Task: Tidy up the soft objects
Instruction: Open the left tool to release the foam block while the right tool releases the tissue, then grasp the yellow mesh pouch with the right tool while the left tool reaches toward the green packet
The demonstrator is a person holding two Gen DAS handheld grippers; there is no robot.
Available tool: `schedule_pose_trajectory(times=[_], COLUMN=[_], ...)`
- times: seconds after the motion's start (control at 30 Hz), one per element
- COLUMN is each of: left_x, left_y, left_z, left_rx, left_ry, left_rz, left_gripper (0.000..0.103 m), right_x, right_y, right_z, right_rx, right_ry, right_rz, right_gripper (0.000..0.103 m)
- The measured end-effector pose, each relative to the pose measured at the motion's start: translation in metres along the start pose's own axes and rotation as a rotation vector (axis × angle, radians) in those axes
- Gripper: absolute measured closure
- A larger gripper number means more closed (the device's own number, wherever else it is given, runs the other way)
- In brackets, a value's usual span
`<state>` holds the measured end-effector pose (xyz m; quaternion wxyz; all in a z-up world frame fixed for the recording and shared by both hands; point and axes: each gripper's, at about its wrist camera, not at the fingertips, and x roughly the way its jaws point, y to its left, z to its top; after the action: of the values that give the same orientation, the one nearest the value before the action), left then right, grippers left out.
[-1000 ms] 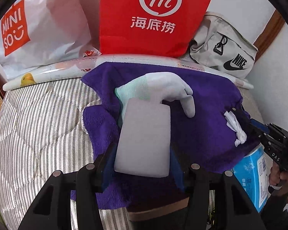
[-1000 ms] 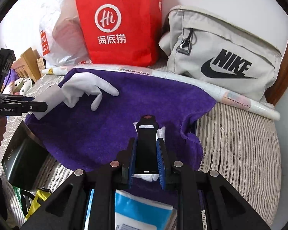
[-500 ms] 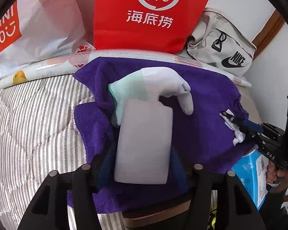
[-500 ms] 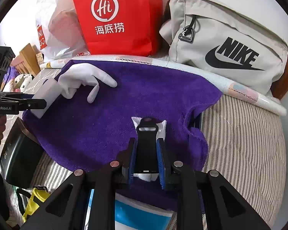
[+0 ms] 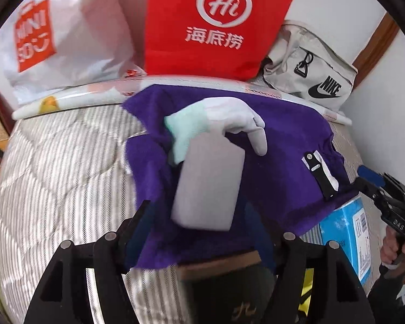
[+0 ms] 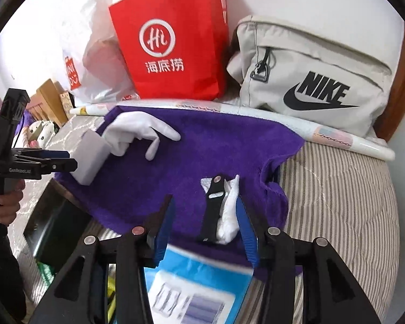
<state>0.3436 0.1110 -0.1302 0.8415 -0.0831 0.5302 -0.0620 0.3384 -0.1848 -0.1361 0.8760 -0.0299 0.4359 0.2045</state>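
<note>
A purple towel (image 5: 289,145) (image 6: 229,140) lies spread on the striped bed. On it lie a white glove (image 5: 229,113) (image 6: 137,129) with a mint cuff and a grey sponge block (image 5: 208,183) (image 6: 90,156) leaning against the cuff. My left gripper (image 5: 199,210) (image 6: 54,162) straddles the sponge's near end. Its jaws are opening, with a gap on each side of the sponge. A black strap (image 6: 213,208) (image 5: 320,172) and a crumpled white cloth (image 6: 229,213) rest on the towel's near edge between the blue pads of my right gripper (image 6: 205,224), whose jaws are opening.
Against the back wall stand a red paper bag (image 6: 172,43), a white plastic bag (image 5: 67,35) and a beige Nike bag (image 6: 316,81), behind a rolled sheet (image 6: 337,137). A blue box (image 6: 197,283) and a black box (image 6: 54,232) sit under the towel's near edge. A hand (image 6: 5,199) holds the left gripper.
Both grippers' jaws have spread apart. The sponge, and the strap with the cloth, now lie free on the towel. Both grippers have drawn back and risen slightly.
</note>
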Motion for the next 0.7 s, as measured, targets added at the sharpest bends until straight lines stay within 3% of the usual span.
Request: schedule_pose_trajectory(times=[0.37, 0.47, 0.6, 0.7], left_x=[-0.048, -0.056, -0.063, -0.066], left_y=[0.013, 0.014, 0.018, 0.022], left_z=[-0.045, -0.061, -0.079, -0.092], left_rx=[-0.086, -0.094, -0.109, -0.114], left_ry=[-0.061, -0.068, -0.07, -0.07], left_rz=[-0.07, -0.075, -0.085, -0.092], left_gripper=[0.036, 0.036, 0.036, 0.036], right_x=[-0.059, -0.066, -0.068, -0.065], right_y=[0.062, 0.082, 0.1, 0.113], right_z=[-0.06, -0.077, -0.095, -0.105], right_rx=[-0.028, -0.058, -0.076, -0.114], right_ry=[-0.001, 0.003, 0.018, 0.031], right_rz=[0.104, 0.122, 0.163, 0.147], right_gripper=[0.055, 0.043, 0.042, 0.042])
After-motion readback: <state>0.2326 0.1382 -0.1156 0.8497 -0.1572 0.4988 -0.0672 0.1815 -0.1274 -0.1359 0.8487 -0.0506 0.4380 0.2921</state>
